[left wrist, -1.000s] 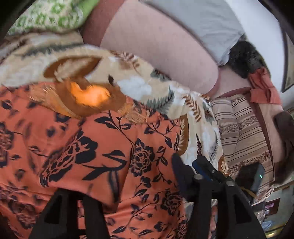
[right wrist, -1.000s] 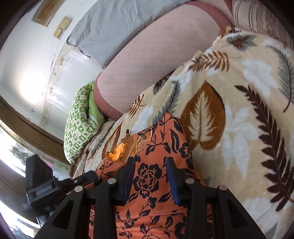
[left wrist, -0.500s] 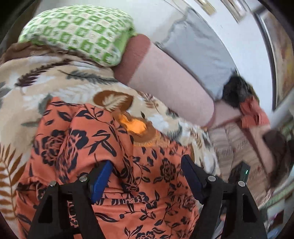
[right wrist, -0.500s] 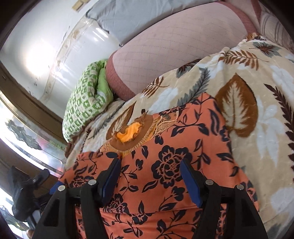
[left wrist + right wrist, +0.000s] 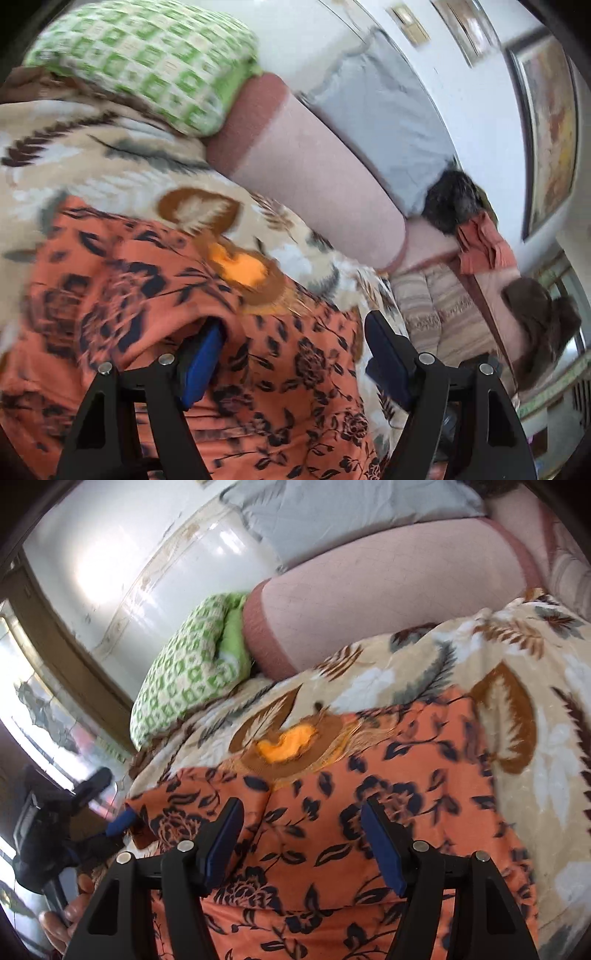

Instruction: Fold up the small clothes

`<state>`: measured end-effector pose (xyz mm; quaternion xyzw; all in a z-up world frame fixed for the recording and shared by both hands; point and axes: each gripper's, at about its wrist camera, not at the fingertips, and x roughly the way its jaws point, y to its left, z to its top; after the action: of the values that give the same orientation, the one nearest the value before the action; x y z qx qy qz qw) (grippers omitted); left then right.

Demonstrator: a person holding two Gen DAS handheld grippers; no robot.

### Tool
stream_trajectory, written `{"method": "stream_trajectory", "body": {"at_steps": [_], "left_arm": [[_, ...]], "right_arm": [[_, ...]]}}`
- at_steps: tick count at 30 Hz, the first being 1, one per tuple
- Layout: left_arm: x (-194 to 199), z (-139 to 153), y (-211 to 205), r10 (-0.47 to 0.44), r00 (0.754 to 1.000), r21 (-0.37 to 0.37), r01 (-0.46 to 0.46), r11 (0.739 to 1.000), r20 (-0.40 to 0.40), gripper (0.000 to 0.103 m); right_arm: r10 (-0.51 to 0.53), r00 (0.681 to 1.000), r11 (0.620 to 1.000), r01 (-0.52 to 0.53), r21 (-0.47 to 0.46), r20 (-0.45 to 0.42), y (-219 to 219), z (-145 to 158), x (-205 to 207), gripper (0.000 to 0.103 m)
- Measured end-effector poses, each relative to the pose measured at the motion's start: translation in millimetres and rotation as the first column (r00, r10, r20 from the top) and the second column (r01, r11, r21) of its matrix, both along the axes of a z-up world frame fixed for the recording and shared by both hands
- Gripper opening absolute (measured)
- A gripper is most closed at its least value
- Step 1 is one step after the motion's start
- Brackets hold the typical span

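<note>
The orange floral garment [image 5: 369,812] lies spread across the lower half of both views, on a leaf-print blanket [image 5: 498,686] that covers the bed; its brown embroidered neckline [image 5: 291,746] with a yellow-orange lining sits at centre frame, pointing toward the pillows. The right gripper [image 5: 303,834] hovers low over the cloth with its jaws wide apart and nothing between them. The left gripper [image 5: 295,350] is also spread wide, and a fold of the fabric drapes over its left finger [image 5: 203,354]; whether that finger is under the cloth or merely pressed against it cannot be told through the blur. The step in hand looks like an early one: the garment is laid out roughly flat but not yet visibly folded, and a rumpled ridge stands at lower left of the left view. The next move likely calls for each tool to close on an edge or sleeve and carry it toward the middle, keeping the cloth taut. Behind, a pink bolster [image 5: 317,166] runs diagonally, a green checked pillow [image 5: 140,59] fills the upper left, a grey pillow [image 5: 388,122] leans on the white wall, and a framed picture [image 5: 550,122] hangs at right.
</note>
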<state>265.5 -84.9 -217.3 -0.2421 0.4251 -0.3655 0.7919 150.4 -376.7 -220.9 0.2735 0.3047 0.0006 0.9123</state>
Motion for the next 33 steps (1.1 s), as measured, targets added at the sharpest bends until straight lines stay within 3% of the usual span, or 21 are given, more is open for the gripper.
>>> {"method": "stream_trajectory", "body": {"at_steps": [2, 4, 6, 8, 11, 14, 16, 19, 21, 23, 25, 28, 29, 31, 33], "left_arm": [[-7.5, -4.6, -38.2, -0.096, 0.995, 0.032, 0.096, 0.995, 0.0, 0.077], [-18.2, -11.6, -83.4, -0.219, 0.976, 0.043, 0.22, 0.975, -0.013, 0.077], [-29.9, -24.6, -128.7, -0.339, 0.939, 0.081, 0.343, 0.936, -0.059, 0.077], [-42.8, -37.3, -162.7, -0.399, 0.912, 0.185, 0.41, 0.893, -0.097, 0.077], [-61.5, -38.6, -176.3, -0.435, 0.899, 0.343, 0.425, 0.838, -0.052, 0.077], [-64.9, -23.2, -153.7, -0.42, 0.907, 0.362, 0.401, 0.841, -0.029, 0.077], [-61.3, -9.3, -122.0, -0.376, 0.926, 0.38, 0.352, 0.855, -0.011, 0.077], [-48.1, 9.1, -48.6, -0.21, 0.977, 0.346, 0.186, 0.92, 0.032, 0.078], [-39.1, 13.5, -3.1, -0.07, 0.997, 0.308, 0.054, 0.95, 0.042, 0.081], [-29.6, 8.9, 33.7, 0.039, 0.999, 0.283, -0.048, 0.958, 0.036, 0.082], [-17.6, -5.0, 59.3, 0.143, 0.989, 0.3, -0.144, 0.943, 0.026, 0.082], [1.9, -41.5, 79.2, 0.263, 0.964, 0.354, -0.233, 0.906, -0.039, 0.081], [5.5, -52.2, 79.2, 0.29, 0.955, 0.38, -0.248, 0.891, -0.056, 0.081], [10.5, -66.6, 77.2, 0.304, 0.951, 0.424, -0.254, 0.869, -0.053, 0.081], [10.6, -64.6, 73.8, 0.304, 0.953, 0.442, -0.267, 0.856, -0.014, 0.081]], "right_arm": [[-0.069, 0.997, 0.998, 0.068, 0.018, 0.022, -19.2, 3.9, -9.7, 0.07], [-0.14, 0.989, 0.989, 0.138, 0.055, 0.039, -40.4, 6.3, -18.2, 0.07], [-0.22, 0.974, 0.971, 0.213, 0.106, 0.058, -64.9, 9.2, -29.1, 0.07], [-0.308, 0.948, 0.947, 0.296, 0.127, 0.085, -88.9, 16.2, -42.9, 0.07], [-0.433, 0.893, 0.899, 0.418, 0.132, 0.124, -119.1, 25.4, -66.6, 0.07], [-0.493, 0.859, 0.866, 0.471, 0.167, 0.134, -142.3, 29.2, -79.7, 0.07], [-0.485, 0.864, 0.869, 0.459, 0.186, 0.133, -144.8, 28.5, -79.5, 0.07], [-0.371, 0.922, 0.922, 0.35, 0.168, 0.114, -128.0, 27.0, -62.4, 0.07], [-0.268, 0.958, 0.958, 0.254, 0.134, 0.101, -108.7, 27.0, -48.6, 0.07], [-0.168, 0.982, 0.982, 0.158, 0.102, 0.091, -81.7, 26.2, -35.9, 0.07], [-0.071, 0.994, 0.995, 0.065, 0.071, 0.086, -54.3, 26.6, -26.9, 0.07], [0.158, 0.983, 0.962, -0.174, 0.211, 0.091, -12.9, 15.4, -9.6, 0.07], [0.215, 0.974, 0.95, -0.226, 0.216, 0.073, 9.2, 9.2, -2.1, 0.07], [0.277, 0.961, 0.944, -0.276, 0.182, 0.021, 43.1, -2.4, 9.6, 0.07], [0.348, 0.937, 0.919, -0.337, 0.203, -0.02, 75.5, -17.8, 23.3, 0.07]]}}
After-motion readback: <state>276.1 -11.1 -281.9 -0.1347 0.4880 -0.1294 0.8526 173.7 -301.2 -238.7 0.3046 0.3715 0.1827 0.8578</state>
